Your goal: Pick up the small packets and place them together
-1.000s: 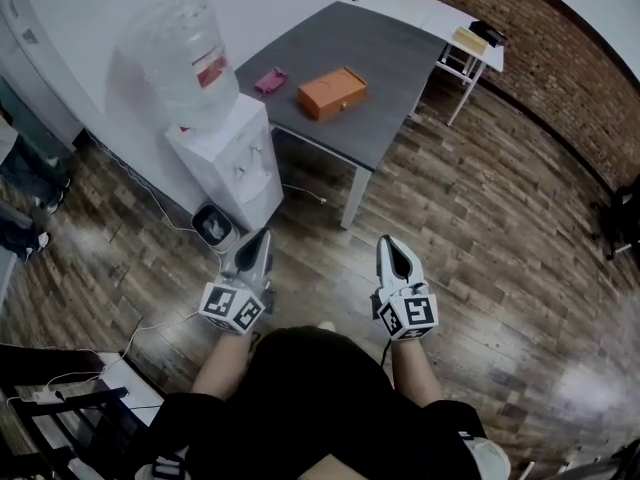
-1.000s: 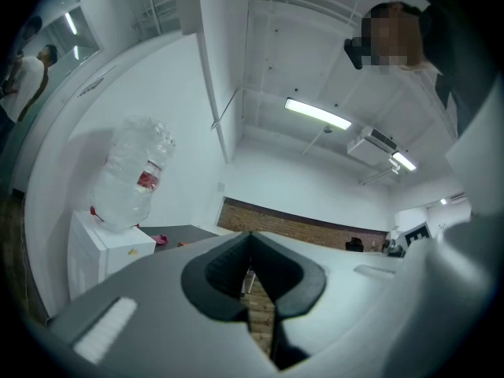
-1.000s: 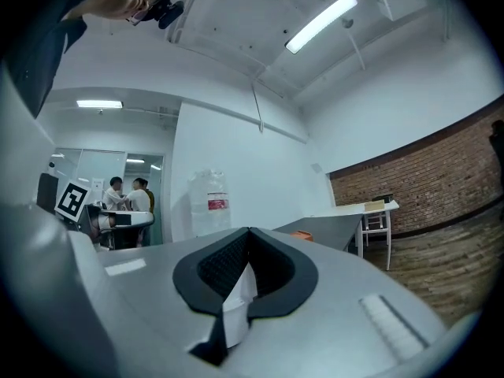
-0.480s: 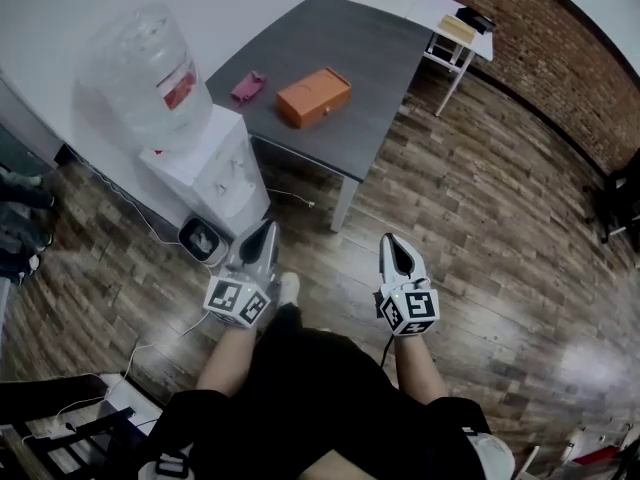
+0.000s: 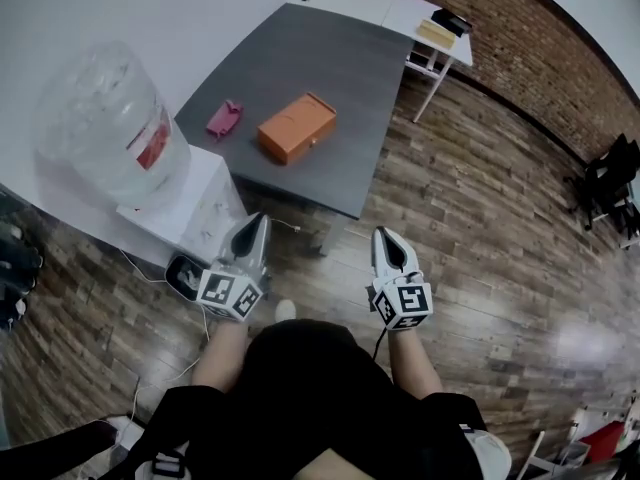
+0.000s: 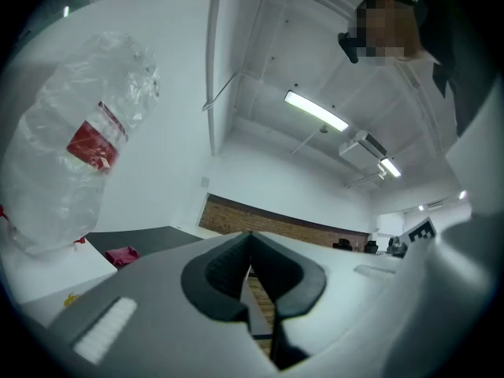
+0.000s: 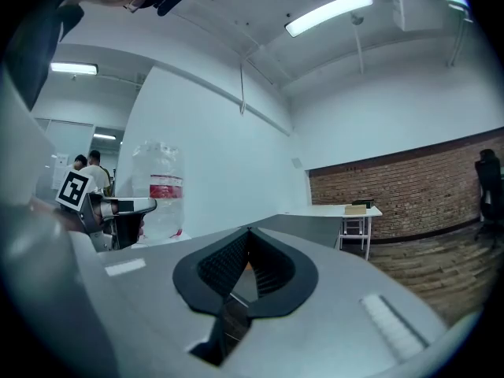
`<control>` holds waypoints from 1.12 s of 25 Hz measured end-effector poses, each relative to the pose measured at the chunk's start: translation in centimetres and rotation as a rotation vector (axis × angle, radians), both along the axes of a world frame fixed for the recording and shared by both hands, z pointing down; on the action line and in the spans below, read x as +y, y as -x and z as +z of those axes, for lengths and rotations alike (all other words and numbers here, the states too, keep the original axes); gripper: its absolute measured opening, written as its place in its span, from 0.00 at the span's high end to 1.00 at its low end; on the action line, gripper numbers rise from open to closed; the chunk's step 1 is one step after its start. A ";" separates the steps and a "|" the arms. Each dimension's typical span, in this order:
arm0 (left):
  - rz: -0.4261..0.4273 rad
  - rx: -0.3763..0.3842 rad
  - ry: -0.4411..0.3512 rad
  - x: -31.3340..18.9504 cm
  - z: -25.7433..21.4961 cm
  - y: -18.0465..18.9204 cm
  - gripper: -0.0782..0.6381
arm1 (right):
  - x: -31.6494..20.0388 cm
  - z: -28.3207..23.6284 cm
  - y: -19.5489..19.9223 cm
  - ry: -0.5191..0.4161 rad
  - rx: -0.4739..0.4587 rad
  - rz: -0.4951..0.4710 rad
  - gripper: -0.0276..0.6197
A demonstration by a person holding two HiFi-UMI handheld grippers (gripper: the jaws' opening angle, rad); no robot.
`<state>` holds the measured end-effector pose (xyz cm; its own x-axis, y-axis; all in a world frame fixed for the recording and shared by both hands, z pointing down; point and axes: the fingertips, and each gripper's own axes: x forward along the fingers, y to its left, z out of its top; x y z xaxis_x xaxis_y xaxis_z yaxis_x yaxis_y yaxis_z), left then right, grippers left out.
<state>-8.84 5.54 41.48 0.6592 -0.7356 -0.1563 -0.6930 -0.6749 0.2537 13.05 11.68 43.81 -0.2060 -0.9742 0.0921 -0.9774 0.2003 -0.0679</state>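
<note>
Pink packet point(image 5: 224, 118) on table point(image 5: 330, 53) — left tongs point(image 5: 259, 220), right tongs point(image 5: 382, 234) level, closed, empty.

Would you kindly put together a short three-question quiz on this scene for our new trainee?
1. True or false: the orange box lies on the grey table.
2. In the head view, where is the pink packet?
A) on the floor
B) on the table, left of the orange box and apart from it
C) on top of the orange box
3. Fill in the word: the jaws of the left gripper and the right gripper are both ____, with nothing between them.

Key: 1 true; 2 B; 3 shut.
</note>
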 end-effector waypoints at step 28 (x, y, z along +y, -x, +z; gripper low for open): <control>-0.079 -0.074 0.108 -14.6 4.1 -0.9 0.89 | -17.4 3.2 -0.9 0.073 0.029 -0.107 0.95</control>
